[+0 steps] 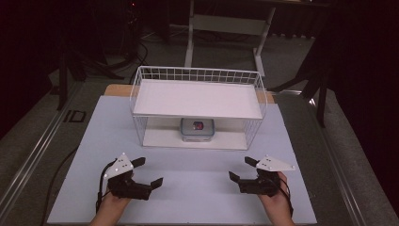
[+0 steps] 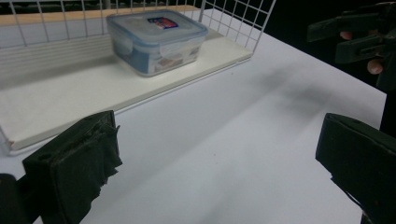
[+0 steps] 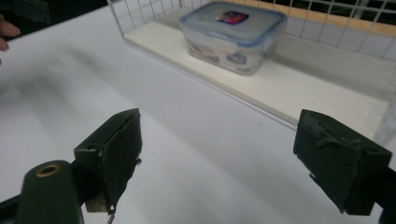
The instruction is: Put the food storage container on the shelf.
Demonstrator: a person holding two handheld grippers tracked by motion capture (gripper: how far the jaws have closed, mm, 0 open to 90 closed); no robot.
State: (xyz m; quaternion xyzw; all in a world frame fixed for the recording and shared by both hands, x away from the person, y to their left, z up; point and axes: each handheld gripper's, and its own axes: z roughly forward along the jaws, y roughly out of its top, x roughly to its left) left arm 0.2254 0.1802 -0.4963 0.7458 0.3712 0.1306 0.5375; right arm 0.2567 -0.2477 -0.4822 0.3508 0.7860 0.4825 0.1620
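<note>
A clear lidded container (image 1: 197,129) bearing an unreadable red-and-blue label sits on the lower shelf of the white wire rack (image 1: 197,75). Nearer the person, the left gripper (image 1: 149,172) and right gripper (image 1: 241,168) hover above the counter (image 1: 188,197), jaws spread, angled inward.

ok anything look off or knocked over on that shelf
Nothing stands out. The lidded container sits flat on the lower board of the wire shelf, lid closed, nothing spilled. Both the left gripper and right gripper are open on the table, short of it.
</note>
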